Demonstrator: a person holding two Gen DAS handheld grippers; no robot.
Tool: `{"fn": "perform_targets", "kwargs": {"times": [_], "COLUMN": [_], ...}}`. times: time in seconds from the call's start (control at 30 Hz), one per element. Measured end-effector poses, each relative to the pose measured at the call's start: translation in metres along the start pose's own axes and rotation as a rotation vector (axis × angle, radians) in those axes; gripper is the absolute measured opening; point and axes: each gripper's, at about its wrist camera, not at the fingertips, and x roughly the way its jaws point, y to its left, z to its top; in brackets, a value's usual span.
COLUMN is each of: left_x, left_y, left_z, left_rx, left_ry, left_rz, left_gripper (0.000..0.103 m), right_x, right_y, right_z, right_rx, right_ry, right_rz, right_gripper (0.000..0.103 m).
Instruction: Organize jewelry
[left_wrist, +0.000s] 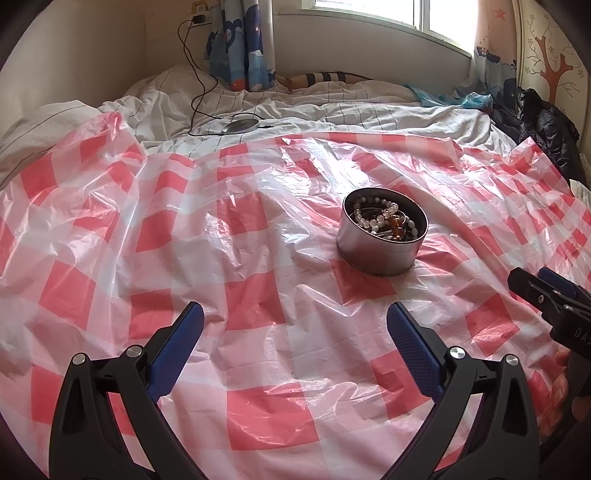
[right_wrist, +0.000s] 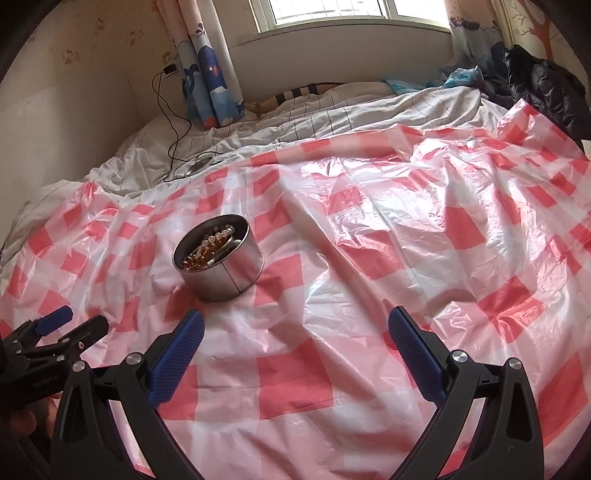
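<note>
Jewelry (left_wrist: 384, 219) in tin (left_wrist: 376, 254), tools spread.

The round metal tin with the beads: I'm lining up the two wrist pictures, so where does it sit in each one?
Left wrist view: the tin sits right of centre, beyond the right fingertip of the open left gripper.
Right wrist view: the tin sits left of centre, just beyond the left fingertip of the open right gripper.
Shared landmark: the round grey disc with its black cable on the white bedding.
</note>
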Motion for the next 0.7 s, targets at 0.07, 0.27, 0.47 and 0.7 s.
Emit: {"fn": "perform_targets", "kwargs": {"times": [0.07, 0.27, 0.47, 0.7], "left_x": [0.0, 0.003, 0.013, 0.017], "left_y": [0.0, 0.001, 0.004, 0.001], "left_z": [0.0, -0.002, -0.004, -0.01], "left_rx": [-0.001, -0.005, -0.015, -0.003], "left_ry": [0.001, 0.012, 0.036, 0.054], "left_rz": [-0.002, 0.001, 0.014, 0.019], "left_gripper": [0.095, 0.095, 0.095, 0.095], "right_x": [0.001, 0.004, 0.01, 0.015], "right_y": [0.004, 0.008, 0.007, 0.011], "right_z": [-0.001, -0.003, -0.004, -0.006], "right_rx": [-0.024, -0.057, -0.051, -0.064], "right_ry": [0.003, 0.01, 0.019, 0.033], "right_rz": [-0.013, -0.04, -0.058, -0.069], "right_gripper": [0.095, 0.096, 0.096, 0.096]}}
